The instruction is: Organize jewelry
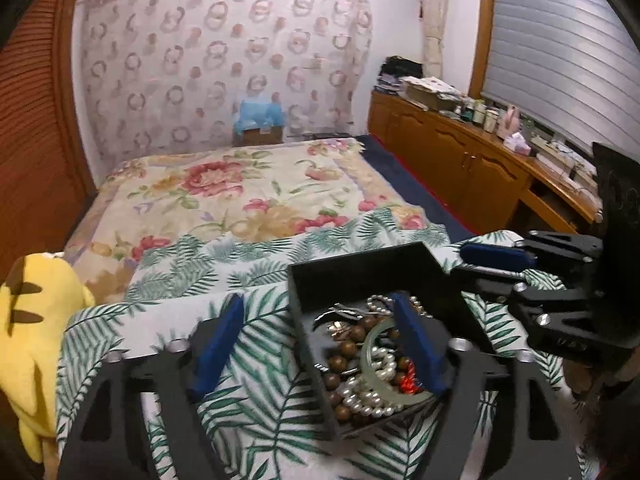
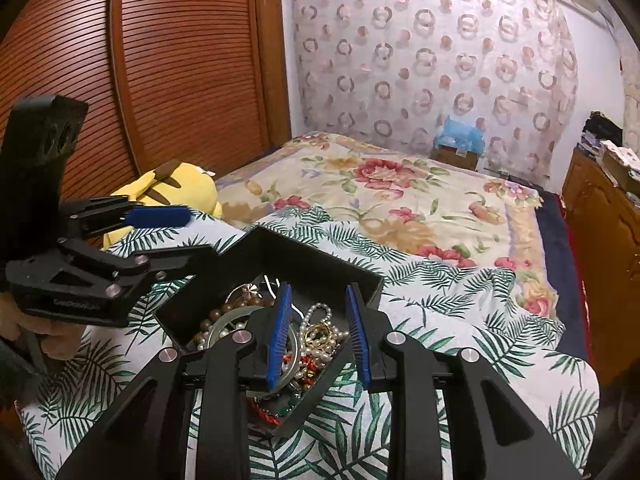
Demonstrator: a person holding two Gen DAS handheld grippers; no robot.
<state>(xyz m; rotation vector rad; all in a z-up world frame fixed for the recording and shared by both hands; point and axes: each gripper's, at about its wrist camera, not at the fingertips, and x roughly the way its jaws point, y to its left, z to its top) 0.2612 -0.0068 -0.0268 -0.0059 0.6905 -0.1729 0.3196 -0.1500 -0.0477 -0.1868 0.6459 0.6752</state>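
Tangled jewelry [image 2: 316, 336] in black box [image 1: 352, 268]: light, slippery, snag-prone.
Left gripper [image 1: 320, 344] wide open, right gripper [image 2: 320, 332] half open, both empty; take the stiff jade bangle [image 1: 374, 364] by its rim.

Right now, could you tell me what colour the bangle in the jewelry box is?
Pale translucent green; the bangle shows best in the left wrist view.

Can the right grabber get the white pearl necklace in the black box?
Probably yes. The right grabber hangs open right over the black box, which has no lid. The pearl necklace shows between its fingers, on top of the pile, though tangled with other jewelry. The left grabber sits off to the side.
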